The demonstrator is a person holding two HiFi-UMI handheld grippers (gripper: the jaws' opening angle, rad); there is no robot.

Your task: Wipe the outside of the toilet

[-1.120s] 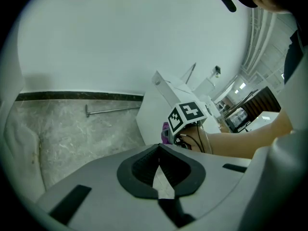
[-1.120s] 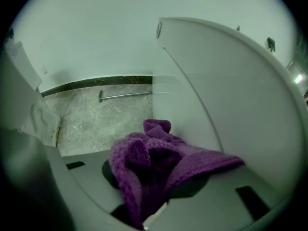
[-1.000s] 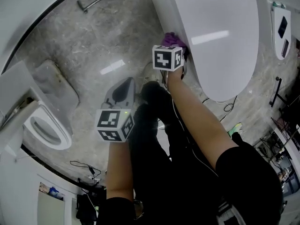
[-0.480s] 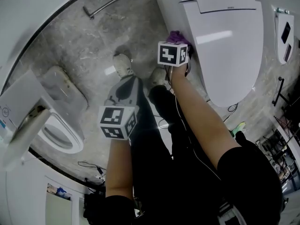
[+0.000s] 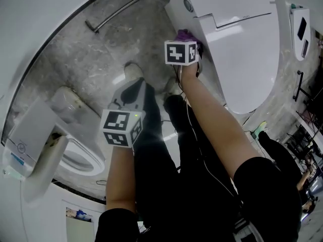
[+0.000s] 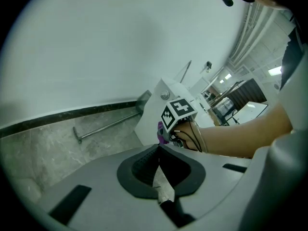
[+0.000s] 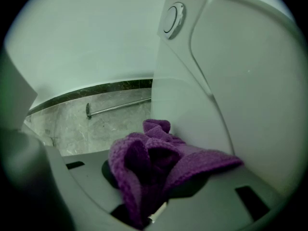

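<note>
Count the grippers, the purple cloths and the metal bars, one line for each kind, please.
Grippers: 2 (left gripper, right gripper)
Purple cloth: 1
Metal bar: 1
Total: 4

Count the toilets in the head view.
2: the toilet at upper right, where the right tool holds a purple cloth; a second toilet at lower left. A cropped white fixture at right may be another.

Marble floor (image 5: 106,54): toilet (image 5: 242,49), perhaps a bar (image 5: 126,5)
</note>
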